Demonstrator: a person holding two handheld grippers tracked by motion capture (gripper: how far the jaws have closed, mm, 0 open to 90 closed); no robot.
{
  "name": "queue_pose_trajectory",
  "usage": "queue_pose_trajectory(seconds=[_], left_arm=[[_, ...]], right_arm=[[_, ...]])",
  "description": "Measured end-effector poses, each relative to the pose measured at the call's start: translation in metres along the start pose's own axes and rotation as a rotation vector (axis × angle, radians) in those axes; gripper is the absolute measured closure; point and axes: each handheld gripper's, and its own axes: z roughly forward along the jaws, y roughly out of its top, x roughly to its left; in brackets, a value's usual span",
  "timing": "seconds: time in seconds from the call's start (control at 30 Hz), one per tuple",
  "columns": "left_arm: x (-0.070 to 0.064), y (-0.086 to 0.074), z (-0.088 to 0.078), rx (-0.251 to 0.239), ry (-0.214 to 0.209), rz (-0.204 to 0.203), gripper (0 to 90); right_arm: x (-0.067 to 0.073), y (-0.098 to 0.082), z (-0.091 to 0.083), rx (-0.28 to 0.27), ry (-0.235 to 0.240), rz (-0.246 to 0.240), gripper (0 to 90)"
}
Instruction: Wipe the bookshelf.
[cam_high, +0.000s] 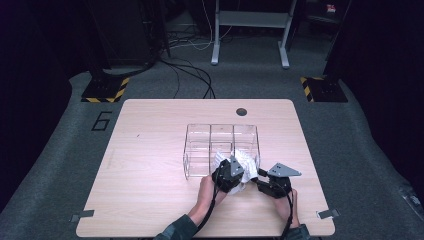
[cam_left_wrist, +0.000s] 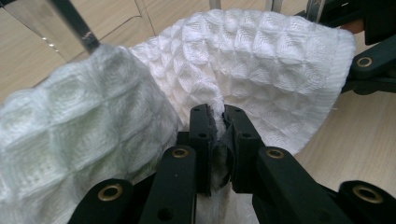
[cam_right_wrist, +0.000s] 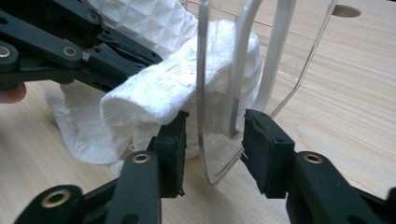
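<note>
A white waffle-weave cloth (cam_high: 244, 161) hangs over the near right corner of a clear plastic organiser (cam_high: 186, 150) on the wooden table. My left gripper (cam_left_wrist: 219, 116) is shut on a fold of the cloth (cam_left_wrist: 261, 60), which bulges above its jaws. In the high view the left gripper (cam_high: 231, 169) sits at the box's front edge. My right gripper (cam_right_wrist: 215, 135) stands open around the organiser's rounded corner wall (cam_right_wrist: 219, 70). Its left pad rests against the cloth (cam_right_wrist: 154, 93) and its right pad stands off the plastic. The right gripper (cam_high: 261, 176) lies just right of the left one.
The organiser has several compartments, the far ones bare. A round cable hole (cam_high: 241, 111) lies near the table's far edge (cam_high: 210, 100). A person's forearms enter from the bottom. Cables and a stand's legs (cam_high: 250, 55) lie on the floor beyond.
</note>
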Motion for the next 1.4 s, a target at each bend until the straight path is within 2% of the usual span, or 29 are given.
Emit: queue_pose_trajectory(seconds=[0.03,0.07,0.13,0.23,0.37,0.4,0.43,0.67,0.73,0.8,0.83,0.9,0.93,0.97,1.13,1.23,1.27,1.3,1.33,1.4], left_arm=[[0.001,-0.001,-0.002,-0.010,-0.006,-0.001,82.2],[0.001,-0.001,-0.004,-0.012,-0.005,0.002,82.2],[0.003,-0.002,-0.009,-0.020,-0.010,-0.001,82.2],[0.005,-0.004,-0.016,-0.042,-0.020,-0.022,82.2],[0.008,-0.006,-0.025,-0.065,-0.025,-0.043,82.2],[0.008,-0.006,-0.028,-0.068,-0.027,-0.040,82.2],[0.009,-0.007,-0.029,-0.072,-0.027,-0.035,82.2],[0.011,-0.010,-0.040,-0.092,-0.043,-0.055,82.3],[0.012,-0.011,-0.043,-0.094,-0.054,-0.061,82.3],[0.014,-0.011,-0.046,-0.095,-0.055,-0.050,82.3],[0.013,-0.011,-0.047,-0.100,-0.062,-0.062,82.3],[0.015,-0.011,-0.050,-0.104,-0.078,-0.057,82.3],[0.014,-0.011,-0.051,-0.114,-0.090,-0.072,82.3],[0.015,-0.011,-0.053,-0.108,-0.100,-0.062,82.3],[0.016,-0.011,-0.058,-0.122,-0.135,-0.078,82.3],[0.017,-0.011,-0.060,-0.146,-0.156,-0.114,82.3],[0.017,-0.011,-0.060,-0.151,-0.159,-0.124,82.3],[0.018,-0.011,-0.061,-0.144,-0.175,-0.125,82.3],[0.018,-0.011,-0.061,-0.153,-0.173,-0.129,82.3],[0.018,-0.011,-0.061,-0.155,-0.169,-0.134,82.2]], right_arm=[[0.001,0.001,-0.001,0.004,0.005,0.012,56.8],[0.001,0.001,-0.002,0.009,0.004,-0.002,54.7],[0.003,0.002,-0.005,0.019,0.000,0.002,50.0],[0.005,0.003,-0.011,0.033,0.003,-0.004,42.4],[0.010,0.004,-0.021,0.032,0.027,-0.016,35.1],[0.011,0.004,-0.023,0.035,0.032,-0.035,33.8],[0.015,0.005,-0.025,0.032,0.037,-0.035,31.9],[0.034,0.007,-0.030,0.033,0.081,-0.088,25.5],[0.039,0.009,-0.031,0.025,0.089,-0.112,23.3],[0.045,0.012,-0.031,0.011,0.092,-0.114,21.4],[0.047,0.013,-0.032,0.003,0.096,-0.119,20.8],[0.052,0.017,-0.032,-0.009,0.113,-0.130,19.3],[0.054,0.019,-0.032,-0.015,0.127,-0.130,19.0],[0.057,0.021,-0.031,-0.023,0.134,-0.130,18.4],[0.064,0.027,-0.018,-0.022,0.168,-0.135,15.7],[0.068,0.028,-0.007,-0.014,0.164,-0.132,15.2],[0.071,0.028,-0.003,-0.016,0.155,-0.118,15.2],[0.072,0.028,-0.001,-0.008,0.146,-0.120,15.3],[0.072,0.028,0.002,-0.014,0.140,-0.128,15.5],[0.074,0.028,0.005,-0.008,0.110,-0.111,21.4]])
